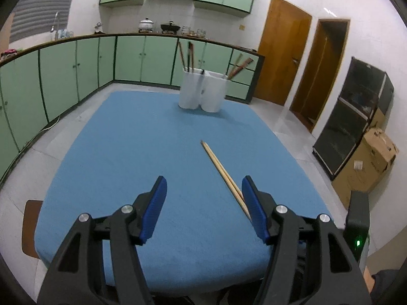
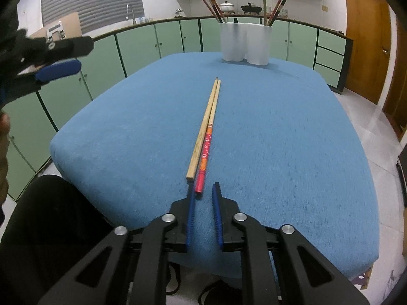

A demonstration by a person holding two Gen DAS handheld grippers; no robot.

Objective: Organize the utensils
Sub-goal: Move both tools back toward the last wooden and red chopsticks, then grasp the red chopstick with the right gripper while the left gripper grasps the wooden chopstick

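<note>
Two chopsticks lie side by side on the blue table: a plain wooden one [image 2: 202, 132] and one with a red and orange handle [image 2: 207, 150]. In the left wrist view the pair [image 1: 221, 171] runs diagonally under the right finger. My left gripper [image 1: 204, 186] is open and empty above the near table. It shows in the right wrist view [image 2: 58, 58] at far left. My right gripper [image 2: 204, 190] is open by a narrow gap, empty, just short of the handle ends. Two white holders [image 1: 202, 92] [image 2: 245, 44] with several chopsticks stand at the far edge.
The blue cloth-covered table [image 2: 279, 152] fills the near view. Green cabinets [image 1: 76, 68] and a counter run behind it. Wooden doors [image 1: 282, 50], a dark cabinet [image 1: 356, 117] and a cardboard box [image 1: 368, 162] stand at the right. A dark clothed leg [image 2: 51, 228] is at lower left.
</note>
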